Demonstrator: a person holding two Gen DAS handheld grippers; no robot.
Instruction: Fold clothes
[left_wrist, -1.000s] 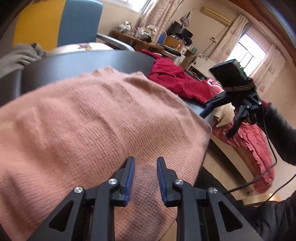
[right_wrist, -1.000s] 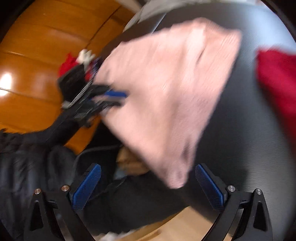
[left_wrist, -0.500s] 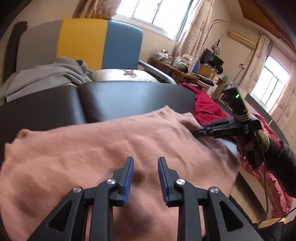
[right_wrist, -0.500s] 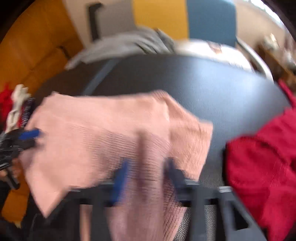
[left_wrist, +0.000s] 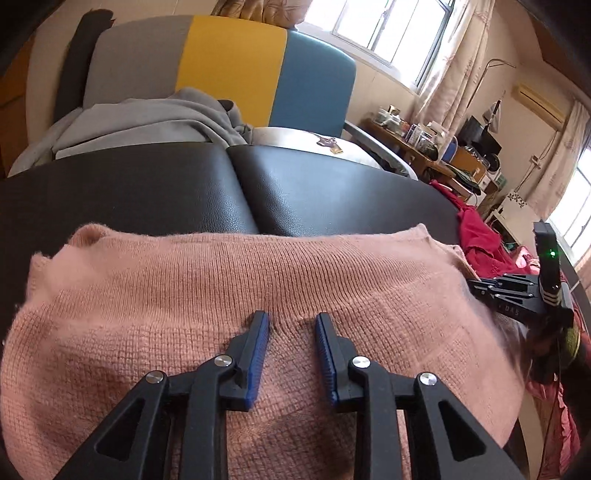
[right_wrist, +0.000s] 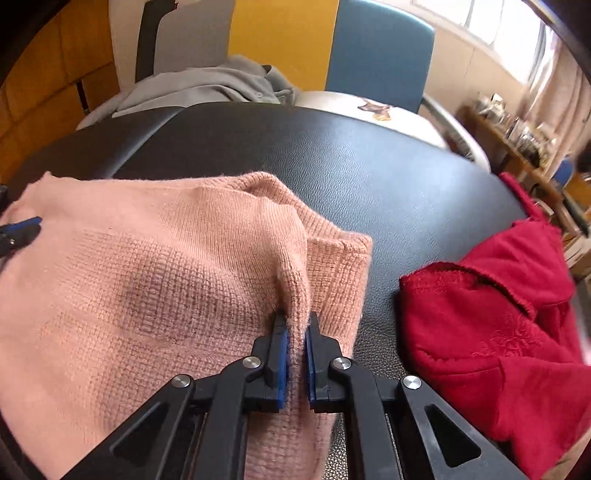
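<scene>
A pink knit sweater (left_wrist: 184, 295) lies spread on the black padded table (left_wrist: 314, 192). My left gripper (left_wrist: 291, 321) sits over its near middle, jaws narrowly apart with a thick bunch of knit rising between the pads. In the right wrist view my right gripper (right_wrist: 295, 321) is shut on a raised ridge of the sweater (right_wrist: 147, 266) near its right edge, beside a ribbed hem. The right gripper (left_wrist: 476, 288) also shows at the sweater's right side in the left wrist view. The left gripper's blue tip (right_wrist: 26, 223) shows at the left edge.
A red garment (right_wrist: 498, 332) lies crumpled on the table's (right_wrist: 351, 158) right part. A grey garment (left_wrist: 147, 118) is heaped behind the table on a seat with a grey, yellow and blue back (left_wrist: 229, 62). A cluttered desk (left_wrist: 417, 136) stands at the far right.
The right gripper went from wide open above the sweater's corner to shut on a ridge of it. The left view swung up and along the sweater; the table's far side now shows.
</scene>
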